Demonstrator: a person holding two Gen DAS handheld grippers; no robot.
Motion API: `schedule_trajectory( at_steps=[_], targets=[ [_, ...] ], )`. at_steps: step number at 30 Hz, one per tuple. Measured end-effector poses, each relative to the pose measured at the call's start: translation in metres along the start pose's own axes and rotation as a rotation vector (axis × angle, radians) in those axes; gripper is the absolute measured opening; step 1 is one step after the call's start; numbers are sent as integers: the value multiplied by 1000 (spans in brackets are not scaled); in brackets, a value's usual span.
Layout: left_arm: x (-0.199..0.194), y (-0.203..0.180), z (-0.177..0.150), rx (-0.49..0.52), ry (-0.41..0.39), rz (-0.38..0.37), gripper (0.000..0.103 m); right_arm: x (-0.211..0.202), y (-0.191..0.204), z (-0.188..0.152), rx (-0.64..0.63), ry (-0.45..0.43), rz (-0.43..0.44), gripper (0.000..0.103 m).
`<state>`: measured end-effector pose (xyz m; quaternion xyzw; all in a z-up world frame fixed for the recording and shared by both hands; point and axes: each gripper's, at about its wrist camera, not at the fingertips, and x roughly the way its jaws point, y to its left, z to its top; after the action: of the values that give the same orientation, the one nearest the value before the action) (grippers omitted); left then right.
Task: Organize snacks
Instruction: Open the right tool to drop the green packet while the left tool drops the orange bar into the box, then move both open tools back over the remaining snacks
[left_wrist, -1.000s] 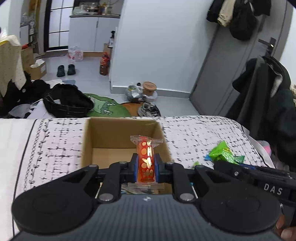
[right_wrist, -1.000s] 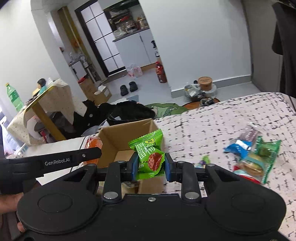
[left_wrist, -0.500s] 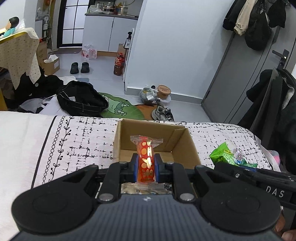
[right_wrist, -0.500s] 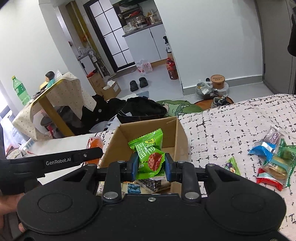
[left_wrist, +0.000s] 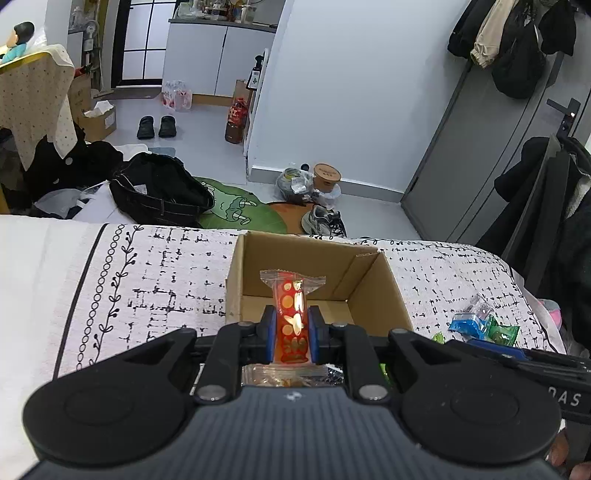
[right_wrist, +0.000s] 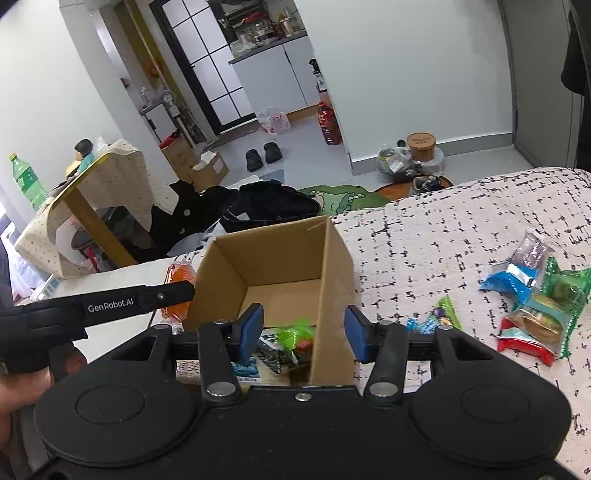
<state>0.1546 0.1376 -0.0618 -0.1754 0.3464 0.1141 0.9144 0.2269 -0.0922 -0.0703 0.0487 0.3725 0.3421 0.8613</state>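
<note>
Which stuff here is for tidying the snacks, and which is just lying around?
For the job:
- brown cardboard box
- red gold-spotted snack packet, in the shut left gripper
- green snack packet, in the box under the right gripper, whose jaws have just been opening
- loose wrapped snacks on the patterned cloth

Lying about:
- black slippers
- green plastic bottle
- grey sneaker

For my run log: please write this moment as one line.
left gripper: shut on red snack | right gripper: jaws just opened, green snack dropping in box

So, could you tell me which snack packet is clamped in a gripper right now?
The red packet, upright in the shut left gripper; the other packets lie loose.
</note>
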Motion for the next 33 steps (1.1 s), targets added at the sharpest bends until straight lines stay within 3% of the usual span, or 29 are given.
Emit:
schedule_trajectory(
  at_steps=[5,16,20,25,33],
  targets=[
    [5,-3,2,-6,-2,-14,17,-4,-7,-3,13,3,-9,51],
    [3,-12,0,-13,-4,-11,44,-16,-29,-12,47,3,-42,63],
    [2,-20,-4,0,9,-13,48,-22,-38,-14,50,-7,-67,74],
    [1,-32,-11,15,22,-24,67,-31,-52,-15,62,-21,-104,84],
    [4,-54,-20,24,53,-30,73,-43,-68,-16,64,-43,-137,93]
  ],
)
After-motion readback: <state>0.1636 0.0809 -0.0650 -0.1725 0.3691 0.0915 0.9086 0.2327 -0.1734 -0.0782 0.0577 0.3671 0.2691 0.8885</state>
